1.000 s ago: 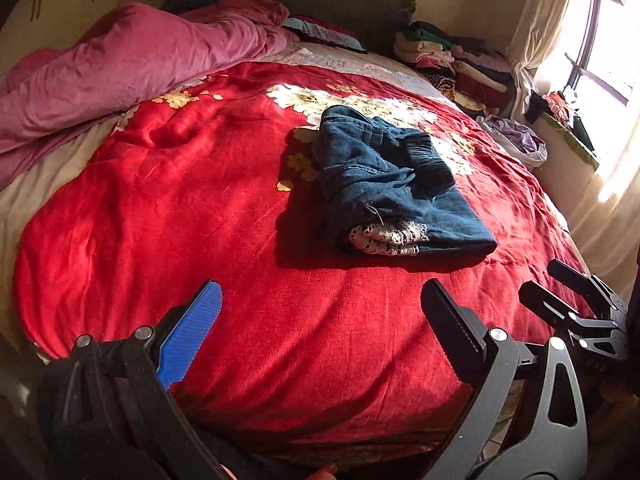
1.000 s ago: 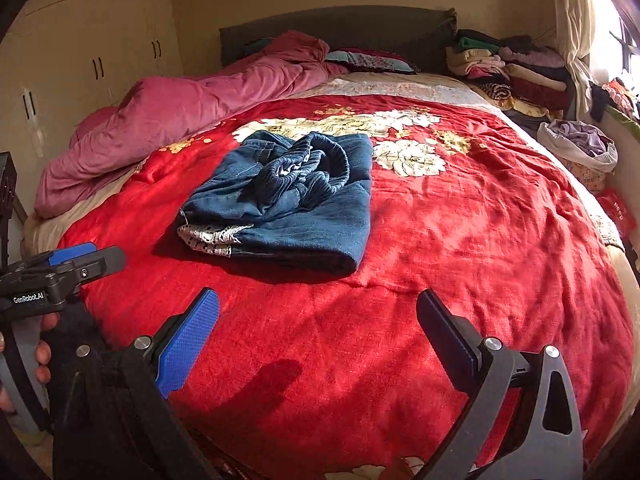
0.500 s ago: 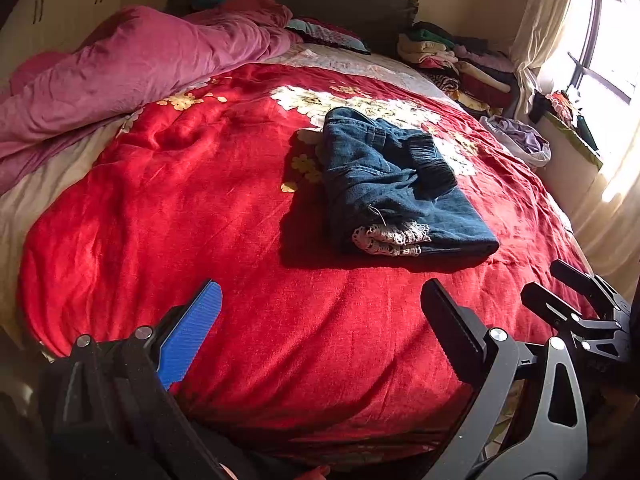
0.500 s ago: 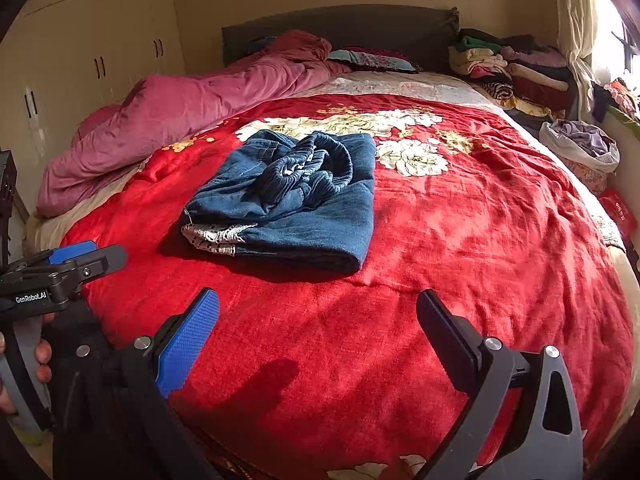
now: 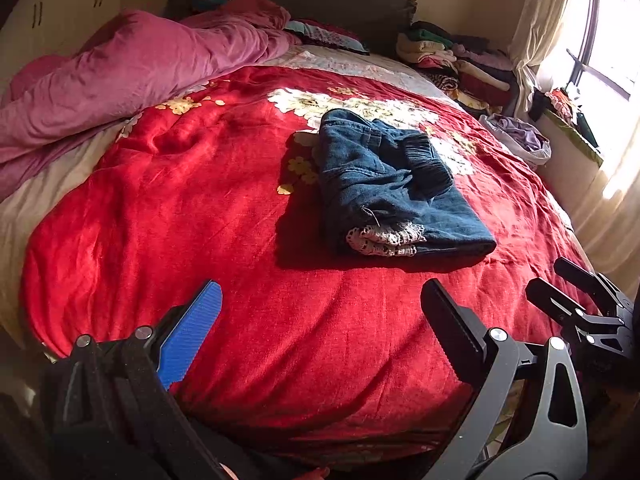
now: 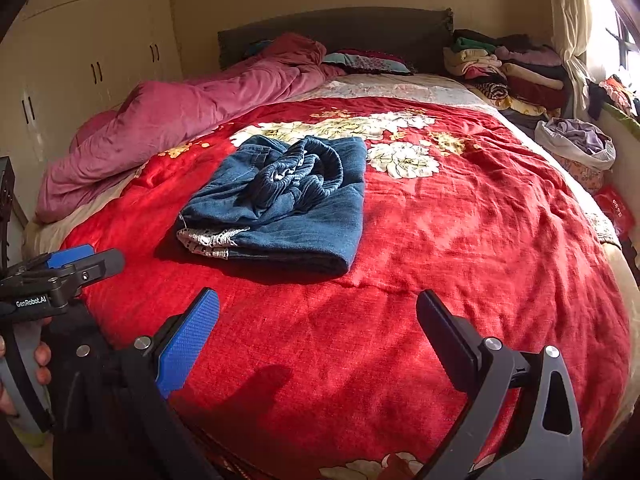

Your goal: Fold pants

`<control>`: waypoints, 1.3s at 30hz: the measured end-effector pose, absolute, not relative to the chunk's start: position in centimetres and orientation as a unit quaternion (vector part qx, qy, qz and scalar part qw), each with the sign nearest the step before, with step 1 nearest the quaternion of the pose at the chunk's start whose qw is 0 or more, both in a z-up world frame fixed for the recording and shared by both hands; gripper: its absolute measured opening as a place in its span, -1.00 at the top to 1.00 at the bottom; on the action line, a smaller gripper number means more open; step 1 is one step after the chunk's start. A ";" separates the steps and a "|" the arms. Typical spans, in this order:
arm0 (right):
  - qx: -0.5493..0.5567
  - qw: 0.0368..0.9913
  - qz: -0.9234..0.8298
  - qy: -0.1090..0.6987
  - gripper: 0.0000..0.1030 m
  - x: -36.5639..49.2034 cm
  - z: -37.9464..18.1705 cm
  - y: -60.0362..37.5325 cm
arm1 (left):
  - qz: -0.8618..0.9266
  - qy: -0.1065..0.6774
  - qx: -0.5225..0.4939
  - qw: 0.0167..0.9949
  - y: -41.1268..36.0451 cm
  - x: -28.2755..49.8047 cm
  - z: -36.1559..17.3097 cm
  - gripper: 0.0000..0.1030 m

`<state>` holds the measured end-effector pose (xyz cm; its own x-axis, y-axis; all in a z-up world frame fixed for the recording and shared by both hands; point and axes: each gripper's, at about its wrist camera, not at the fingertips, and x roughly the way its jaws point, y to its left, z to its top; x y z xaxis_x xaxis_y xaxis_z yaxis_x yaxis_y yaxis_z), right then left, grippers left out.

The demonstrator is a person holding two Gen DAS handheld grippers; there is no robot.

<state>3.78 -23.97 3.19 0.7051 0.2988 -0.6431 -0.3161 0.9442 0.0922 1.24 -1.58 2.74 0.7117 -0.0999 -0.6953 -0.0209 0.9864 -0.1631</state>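
Blue denim pants [image 5: 384,188] [image 6: 292,204] lie folded into a compact stack on the red flowered bedspread [image 5: 200,208] [image 6: 480,220], with white lace hems showing at the near edge and the elastic waistband bunched on top. My left gripper [image 5: 320,312] hovers open over the near edge of the bed, well short of the pants, nothing between its fingers. My right gripper [image 6: 318,320] is also open and empty, back from the pants. The right gripper [image 5: 576,300] appears at the right edge of the left wrist view. A hand holds the left gripper [image 6: 60,272] at the left edge of the right wrist view.
A crumpled pink duvet [image 5: 132,68] [image 6: 180,112] lies along the bed's left side. Stacked folded clothes [image 5: 452,56] [image 6: 504,64] sit at the far right corner by the headboard. A bag of laundry [image 6: 576,140] rests beside the bed near the window. White wardrobes [image 6: 92,60] stand at left.
Both views have pulled back and risen slightly, so the folded pants look a little farther off. The pants have not moved and both grippers stay open.
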 end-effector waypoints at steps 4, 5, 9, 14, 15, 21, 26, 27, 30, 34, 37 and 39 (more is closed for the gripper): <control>-0.012 0.923 0.166 0.346 -0.91 3.7 3.2 -24.1 | -0.023 0.380 -0.079 0.921 -1.6 1.3 2.8 -0.81; -0.011 0.923 0.167 0.346 -0.91 3.7 3.2 -24.1 | -0.024 0.380 -0.079 0.921 -1.6 1.3 2.8 -0.81; -0.011 0.923 0.167 0.347 -0.91 3.7 3.2 -24.1 | -0.023 0.380 -0.080 0.921 -1.7 1.3 2.7 -0.82; -0.015 0.922 0.168 0.349 -0.91 3.7 3.1 -23.9 | -0.021 0.382 -0.077 0.921 -1.7 1.4 2.7 -0.81; -0.015 0.922 0.168 0.349 -0.91 3.7 3.1 -23.9 | -0.022 0.382 -0.077 0.921 -1.7 1.3 2.7 -0.81; -0.019 0.923 0.164 0.348 -0.91 3.8 3.2 -23.8 | -0.023 0.382 -0.078 0.921 -1.8 1.3 2.7 -0.81; -0.019 0.923 0.162 0.348 -0.91 3.7 3.2 -23.8 | -0.023 0.381 -0.077 0.921 -1.8 1.3 2.7 -0.81; -0.019 0.923 0.162 0.349 -0.91 3.7 3.2 -23.8 | -0.024 0.380 -0.077 0.921 -1.7 1.4 2.7 -0.81; -0.019 0.923 0.162 0.348 -0.91 3.7 3.2 -23.8 | -0.023 0.381 -0.074 0.921 -1.9 1.3 2.7 -0.81; -0.016 0.923 0.161 0.350 -0.91 3.8 3.2 -24.0 | -0.025 0.381 -0.074 0.921 -1.9 1.2 2.7 -0.81; -0.015 0.923 0.158 0.350 -0.91 3.9 3.2 -24.1 | -0.028 0.381 -0.070 0.921 -2.2 1.2 2.8 -0.81; -0.014 0.923 0.157 0.352 -0.91 3.9 3.1 -24.2 | -0.030 0.382 -0.068 0.921 -2.3 1.2 2.8 -0.82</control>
<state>3.91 -24.17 3.14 0.7027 0.2799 -0.6542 -0.3000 0.9502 0.0844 1.16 -2.28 2.84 0.7067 -0.1067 -0.6994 0.0034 0.9891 -0.1475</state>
